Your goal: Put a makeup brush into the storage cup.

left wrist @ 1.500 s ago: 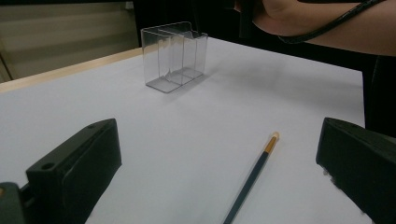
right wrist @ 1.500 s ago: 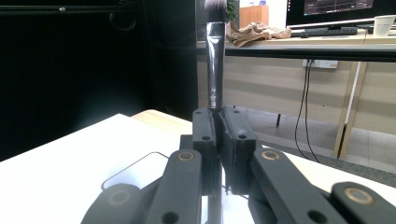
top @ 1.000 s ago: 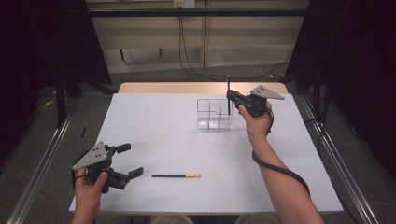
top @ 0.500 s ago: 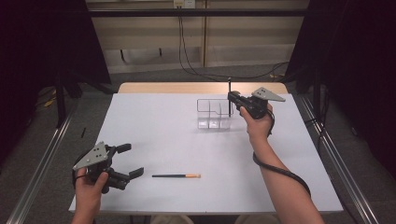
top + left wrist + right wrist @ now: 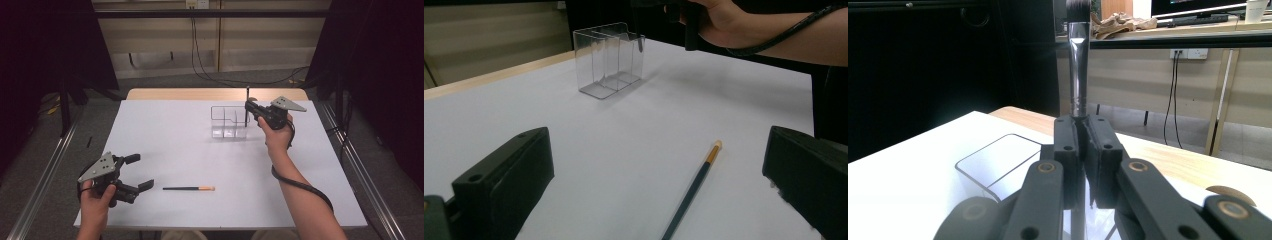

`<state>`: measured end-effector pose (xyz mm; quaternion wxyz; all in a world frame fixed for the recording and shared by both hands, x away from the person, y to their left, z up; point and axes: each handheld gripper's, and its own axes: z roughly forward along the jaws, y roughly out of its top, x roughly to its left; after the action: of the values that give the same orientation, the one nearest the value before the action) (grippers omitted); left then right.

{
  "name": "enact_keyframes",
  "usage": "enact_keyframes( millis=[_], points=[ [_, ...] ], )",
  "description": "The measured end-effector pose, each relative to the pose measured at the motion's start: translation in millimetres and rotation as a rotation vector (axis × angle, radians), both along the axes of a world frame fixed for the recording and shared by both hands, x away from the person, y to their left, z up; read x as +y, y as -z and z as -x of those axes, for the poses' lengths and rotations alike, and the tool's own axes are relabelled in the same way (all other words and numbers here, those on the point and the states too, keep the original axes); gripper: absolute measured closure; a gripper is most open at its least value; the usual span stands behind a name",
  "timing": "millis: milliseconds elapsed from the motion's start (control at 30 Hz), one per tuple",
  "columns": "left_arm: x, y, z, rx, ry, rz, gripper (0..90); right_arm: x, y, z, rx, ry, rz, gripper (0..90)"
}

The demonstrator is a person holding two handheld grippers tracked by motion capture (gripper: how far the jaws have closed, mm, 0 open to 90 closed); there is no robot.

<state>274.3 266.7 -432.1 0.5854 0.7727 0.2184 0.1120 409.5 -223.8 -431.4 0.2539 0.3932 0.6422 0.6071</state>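
Observation:
My right gripper is shut on a dark-handled makeup brush and holds it upright, bristles up, at the right end of a clear compartmented organizer. In the right gripper view the brush rises from the closed jaws of the gripper, with the organizer's rim just below. My left gripper rests open at the table's near left. A dark pencil with an orange end lies flat just to its right. In the left gripper view the pencil lies between the wide-apart jaws, untouched, and the organizer stands farther off.
The white table top ends in a wooden strip at the far edge. Metal rails run along both sides of the table. The right forearm and its cable cross the table's right half.

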Motion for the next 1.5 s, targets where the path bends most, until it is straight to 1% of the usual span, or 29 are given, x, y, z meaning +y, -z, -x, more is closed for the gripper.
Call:
enact_keyframes(
  millis=[33, 67, 167, 200, 267, 333, 433, 533, 600, 667, 967, 1200, 1433, 1500],
  points=[
    [-0.1, 0.0, 0.1, 0.002, -0.002, 0.002, 0.0, -0.1, -0.1, 0.4, -0.001, -0.002, -0.004, 83.5],
    [0.0, 0.1, 0.1, 0.001, -0.001, 0.001, 0.0, -0.1, -0.2, 0.8, 0.0, -0.007, -0.008, 79.6],
    [0.2, 0.1, 0.3, 0.001, -0.001, -0.001, 0.0, 1.8, -1.8, 3.7, 0.0, -0.018, -0.019, 63.9],
    [0.1, 0.2, 0.3, 0.002, -0.001, -0.002, 0.0, 2.7, -2.4, 4.8, -0.004, -0.02, -0.013, 57.2],
    [-0.4, 0.2, 0.7, 0.003, -0.002, 0.001, 0.0, 3.8, -3.1, 6.0, -0.019, -0.024, -0.012, 47.9],
    [-0.7, 0.0, 0.8, 0.003, 0.001, -0.001, 0.0, 4.4, -4.4, 8.4, -0.016, -0.026, -0.021, 42.1],
    [-1.2, -0.1, 1.3, 0.001, -0.001, -0.002, 0.0, 4.3, -5.2, 11.0, -0.013, -0.034, -0.017, 33.0],
    [-0.5, 0.1, 2.0, 0.002, -0.003, -0.005, 0.0, 3.5, -5.5, 13.9, -0.005, -0.034, -0.014, 26.3],
    [0.3, 0.1, 2.3, -0.001, -0.004, -0.007, 0.0, 2.9, -5.8, 15.6, -0.008, -0.031, -0.009, 23.7],
    [0.3, 0.1, 3.1, 0.005, -0.007, 0.001, 0.0, 2.5, -5.9, 17.7, -0.001, -0.04, -0.021, 21.0],
    [0.1, 1.0, 2.8, 0.003, -0.005, 0.001, 0.0, 2.3, -7.3, 25.8, -0.001, -0.054, 0.002, 14.9],
    [-0.3, -0.1, 1.2, 0.0, -0.007, 0.005, 0.0, 0.4, -9.7, 31.0, -0.001, -0.064, 0.009, 11.9],
    [-0.8, 0.1, 3.3, -0.001, -0.004, 0.001, 0.0, -0.4, -13.0, 36.6, 0.003, -0.075, 0.01, 10.4],
    [-0.8, -0.3, 4.1, -0.001, -0.007, 0.001, 0.0, -0.5, -13.6, 38.0, 0.005, -0.079, 0.017, 9.8]
  ],
)
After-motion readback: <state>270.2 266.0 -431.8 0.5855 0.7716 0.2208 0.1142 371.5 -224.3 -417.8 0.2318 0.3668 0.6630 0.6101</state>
